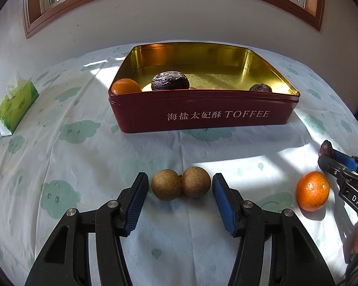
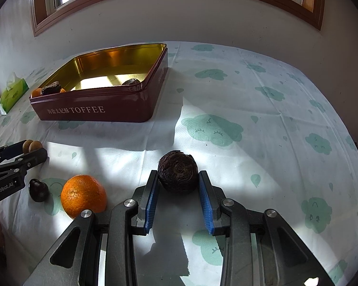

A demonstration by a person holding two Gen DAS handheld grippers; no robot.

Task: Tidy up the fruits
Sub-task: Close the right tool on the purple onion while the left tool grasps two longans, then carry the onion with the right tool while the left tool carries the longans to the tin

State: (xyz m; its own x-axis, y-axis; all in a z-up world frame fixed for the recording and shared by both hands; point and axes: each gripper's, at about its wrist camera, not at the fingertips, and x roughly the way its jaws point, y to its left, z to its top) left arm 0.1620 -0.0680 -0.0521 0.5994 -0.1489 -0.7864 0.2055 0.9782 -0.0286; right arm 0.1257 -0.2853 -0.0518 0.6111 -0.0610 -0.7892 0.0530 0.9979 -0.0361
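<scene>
Left gripper [image 1: 180,187]: pitched downward toward the table, both black arms spread in a V. The blue pads [image 1: 137,205] stand on either side of a joined pair of small brown fruits [image 1: 181,186], with a narrow gap visible on each side; no contact.

Right gripper [image 2: 178,178]: pitched downward at a similar angle. Its blue pads [image 2: 151,199] press against both flanks of a dark wrinkled fruit [image 2: 177,175], which sits between the fingertips. Fingers nearly parallel.

A hand shows partly behind each gripper, at the frame edge in the opposite wrist view.
</scene>
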